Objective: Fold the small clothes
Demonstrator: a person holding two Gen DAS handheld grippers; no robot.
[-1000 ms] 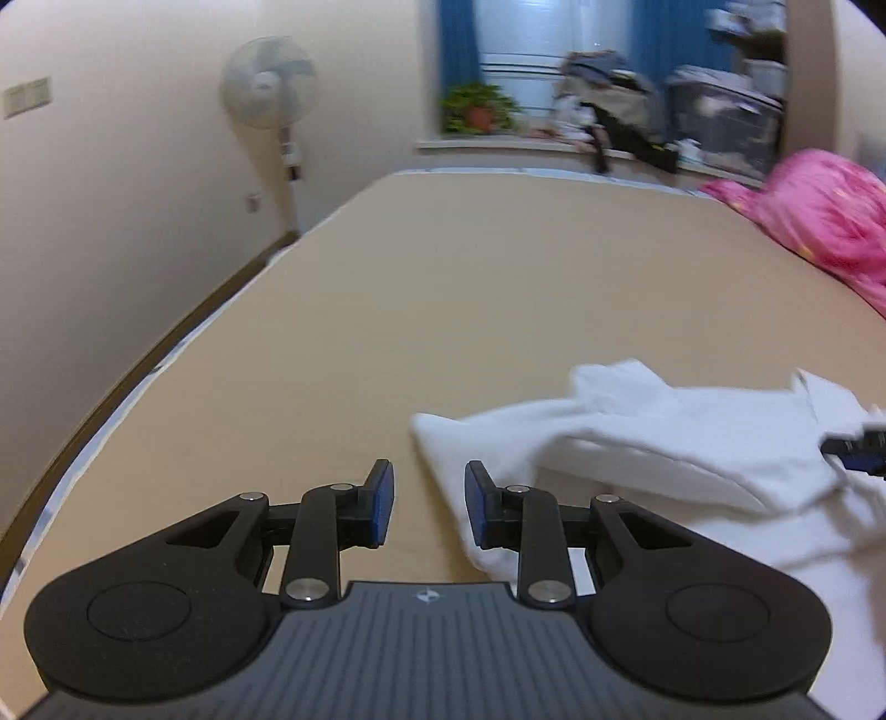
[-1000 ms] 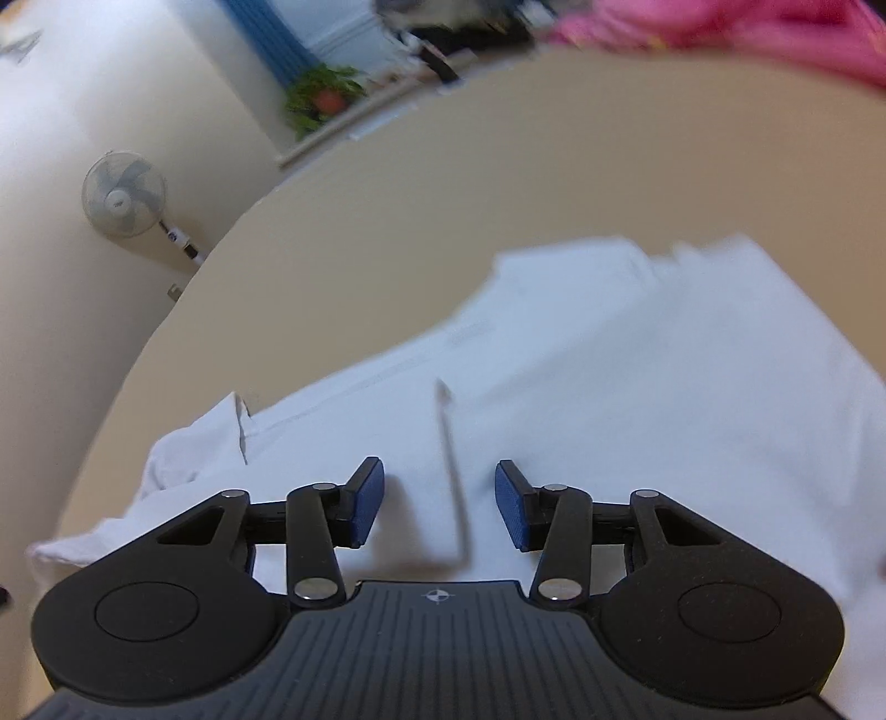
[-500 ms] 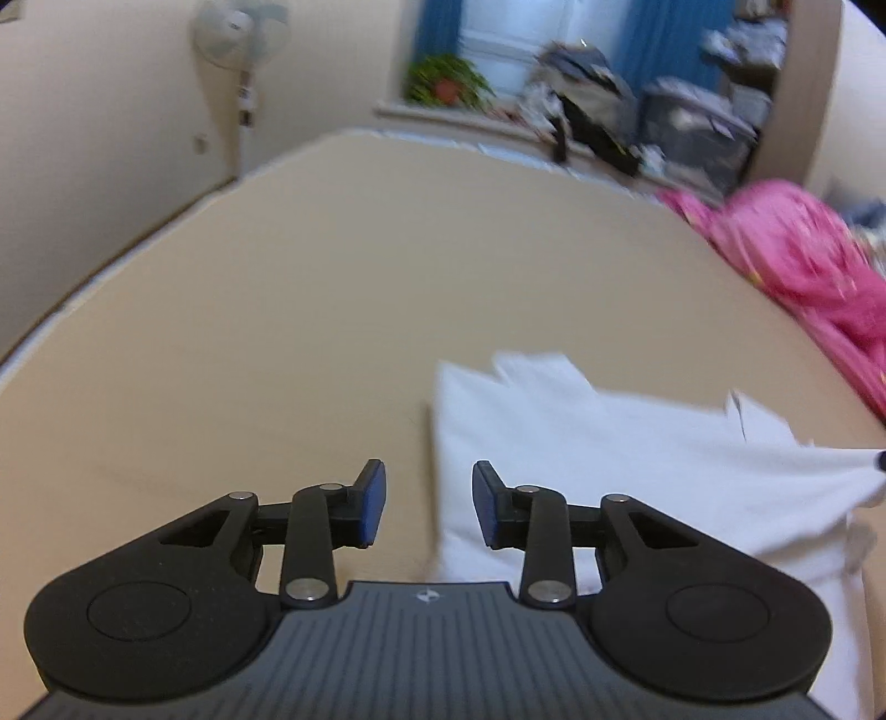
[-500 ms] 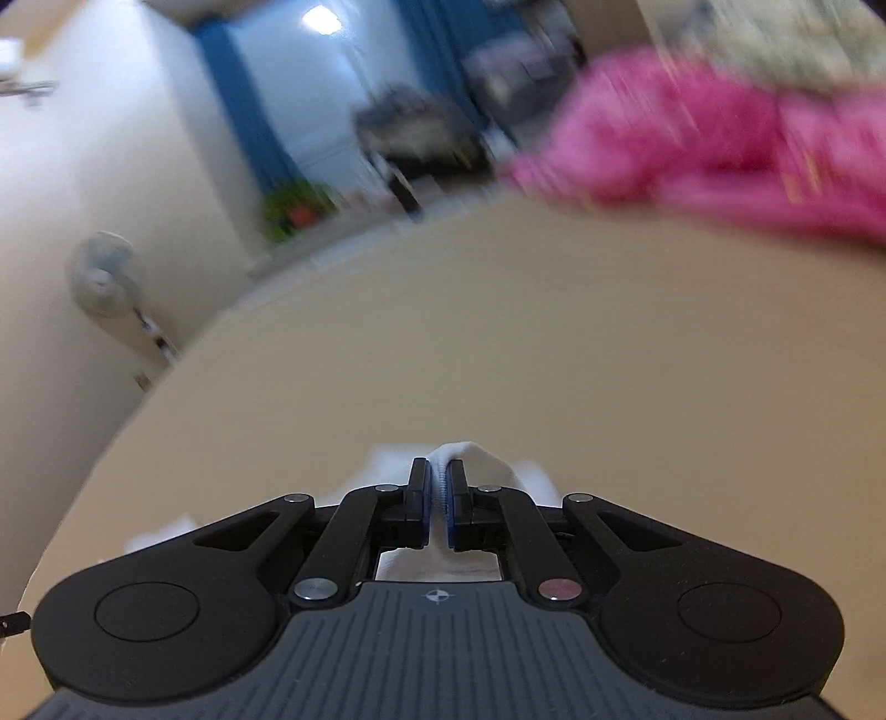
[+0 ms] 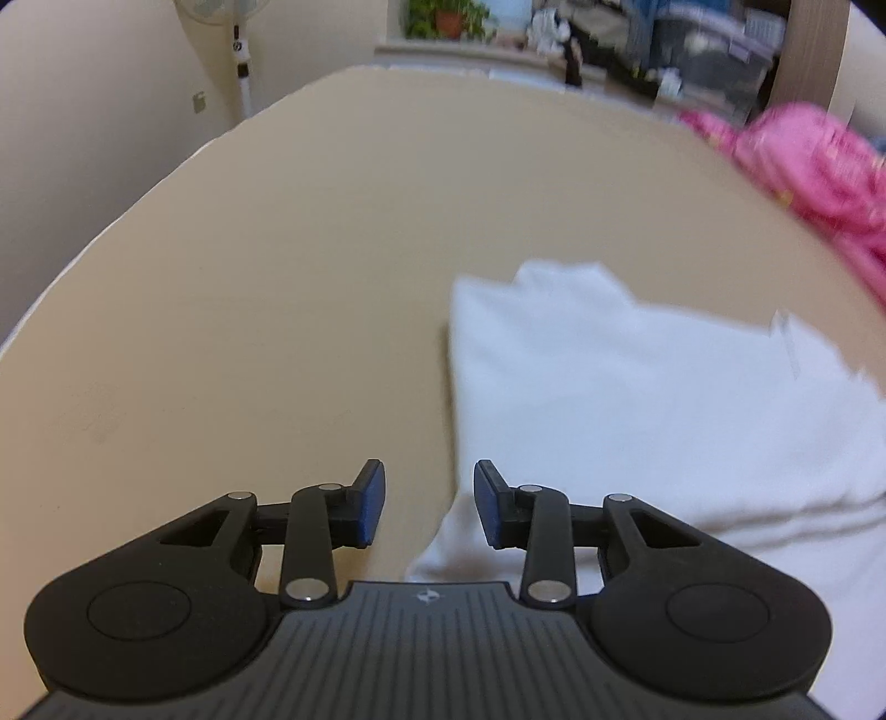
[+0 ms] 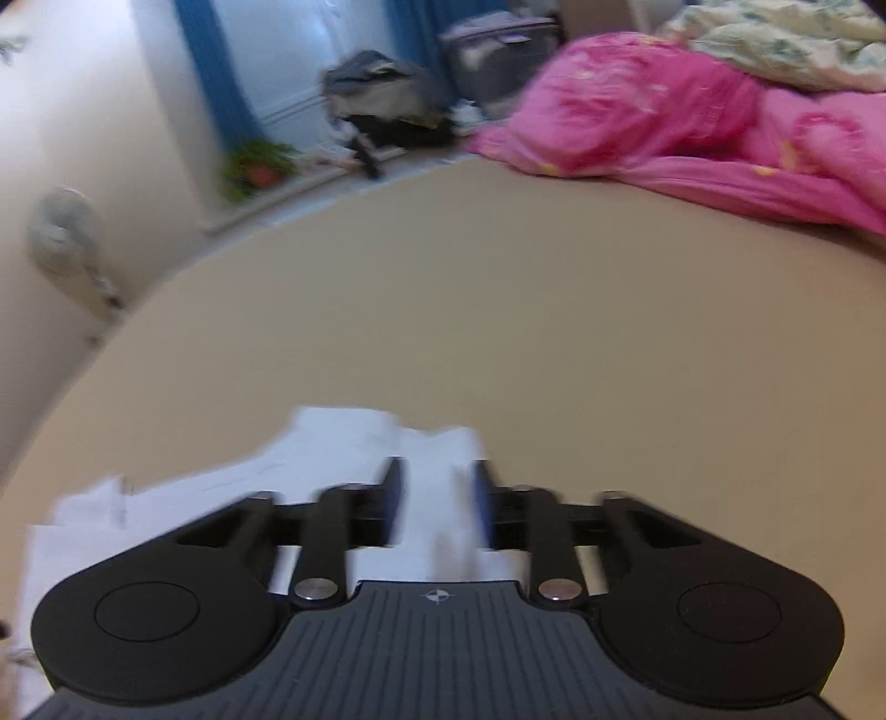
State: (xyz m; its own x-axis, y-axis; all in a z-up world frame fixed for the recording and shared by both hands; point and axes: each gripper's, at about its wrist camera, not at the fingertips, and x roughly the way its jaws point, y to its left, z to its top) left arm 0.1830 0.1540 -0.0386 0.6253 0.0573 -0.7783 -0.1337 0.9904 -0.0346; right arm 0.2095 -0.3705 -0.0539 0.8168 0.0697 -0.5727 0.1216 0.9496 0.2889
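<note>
A white garment lies folded over itself on the tan bed surface, with stacked layers along its near right edge. My left gripper hovers open over the garment's near left corner, a tip of white cloth lying below the gap, not pinched. In the right wrist view the same garment spreads under and to the left of my right gripper. Its blurred jaws are opening, with cloth lying loose beneath them and no pad pressing on it.
A pink quilt is bunched along the bed's far right side, also seen as the quilt in the left wrist view. A standing fan and a potted plant stand beyond the bed's far left edge by the wall.
My right gripper shut on a fold of the white garment, carried it across, and has now opened off it. My left gripper sank toward the garment's left edge.
</note>
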